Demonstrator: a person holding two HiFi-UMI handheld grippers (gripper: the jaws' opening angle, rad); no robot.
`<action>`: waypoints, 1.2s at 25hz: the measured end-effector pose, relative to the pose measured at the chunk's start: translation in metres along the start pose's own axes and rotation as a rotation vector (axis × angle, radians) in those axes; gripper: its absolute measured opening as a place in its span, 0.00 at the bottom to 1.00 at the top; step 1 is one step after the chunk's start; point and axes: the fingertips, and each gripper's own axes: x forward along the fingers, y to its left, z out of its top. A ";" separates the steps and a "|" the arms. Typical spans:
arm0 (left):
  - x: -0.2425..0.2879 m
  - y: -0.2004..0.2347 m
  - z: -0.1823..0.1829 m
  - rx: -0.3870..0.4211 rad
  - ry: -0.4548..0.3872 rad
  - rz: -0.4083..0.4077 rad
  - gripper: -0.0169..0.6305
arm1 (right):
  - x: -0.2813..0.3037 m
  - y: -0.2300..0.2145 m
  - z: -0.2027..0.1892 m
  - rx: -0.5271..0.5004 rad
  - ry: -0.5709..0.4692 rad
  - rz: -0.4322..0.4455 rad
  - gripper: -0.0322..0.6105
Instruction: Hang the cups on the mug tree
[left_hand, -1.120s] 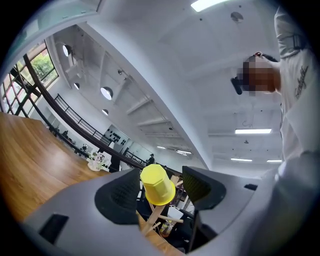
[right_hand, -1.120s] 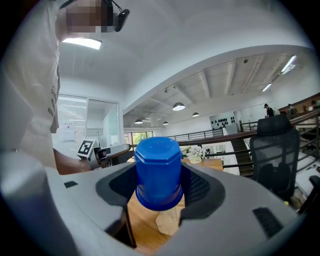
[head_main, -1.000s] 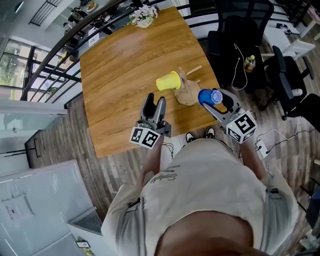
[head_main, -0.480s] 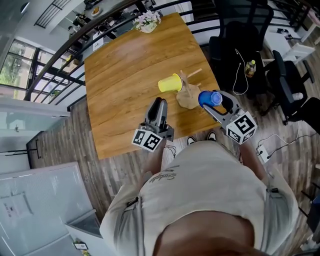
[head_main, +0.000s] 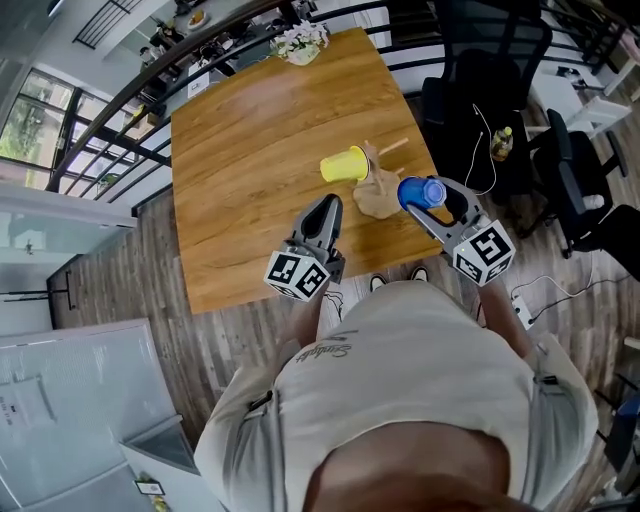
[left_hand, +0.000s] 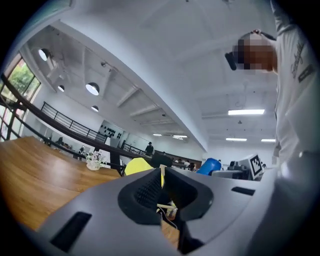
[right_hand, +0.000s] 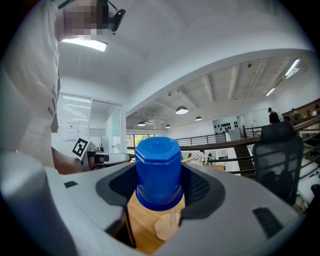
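The left gripper (head_main: 329, 206) is held level over the near edge of the wooden table (head_main: 240, 120). Its jaws have just closed together with nothing between them, so it is judged to be the idle hand, parked clear of the work. To its right, the right gripper (right_hand: 158, 186) is clamped on the blue cup (head_main: 419, 192), pads on opposite walls, probably to leave the mouth free for a peg. This cup stands inverted, long axis upright, mouth down, close beside the mug tree (head_main: 377, 198). Beyond, the yellow cup (head_main: 343, 165) sits on a peg, long axis roughly level.
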 end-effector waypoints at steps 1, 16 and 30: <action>0.002 -0.002 -0.001 0.036 0.023 0.007 0.08 | 0.001 -0.001 0.002 -0.006 -0.002 -0.001 0.44; 0.005 -0.015 0.015 0.086 0.009 0.047 0.07 | 0.014 -0.052 0.025 -0.033 -0.040 -0.058 0.44; 0.015 -0.001 0.017 0.093 0.001 0.117 0.07 | 0.044 -0.085 0.021 -0.017 -0.040 -0.035 0.45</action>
